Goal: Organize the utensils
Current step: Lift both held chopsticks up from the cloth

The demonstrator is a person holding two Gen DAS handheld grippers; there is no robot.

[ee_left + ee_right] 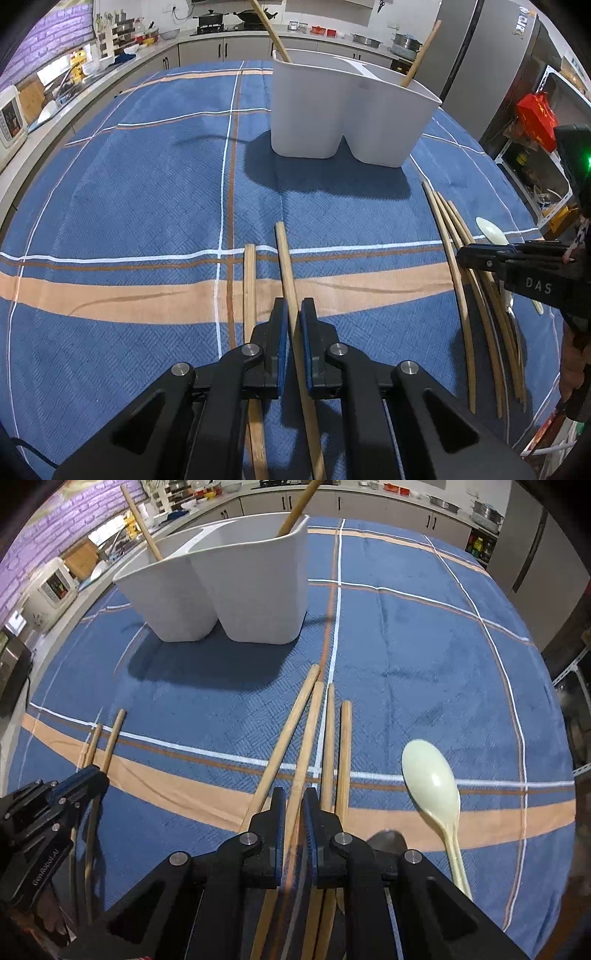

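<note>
My left claw [294, 314] is clenched on one long wooden chopstick [286, 266], blue pads pressed to both its sides; the stick runs up toward 12 o'clock from the jaws. A second loose wooden chopstick [249, 280] lies just beside it at 9 o'clock, flat on the blue plaid tablecloth [147, 184] that covers the counter. My right claw [294, 805] sits nearly closed around another wooden chopstick [308, 738], second from the left in a bundle of four wooden chopsticks [332, 738] lying side by side; the pads look to be touching it, though I cannot tell how firmly. A pale green plastic spoon [432, 782] lies at 3 o'clock of that bundle, bowl up, apart from the sticks. The white two-compartment plastic utensil holder [236, 587] stands upright at 11 o'clock in the right wrist view, well apart from both claws, with one wooden stick [295, 509] leaning in each compartment. In the left wrist view the holder is at 12 to 1 o'clock and the right claw at 3 o'clock, over the bundle.
</note>
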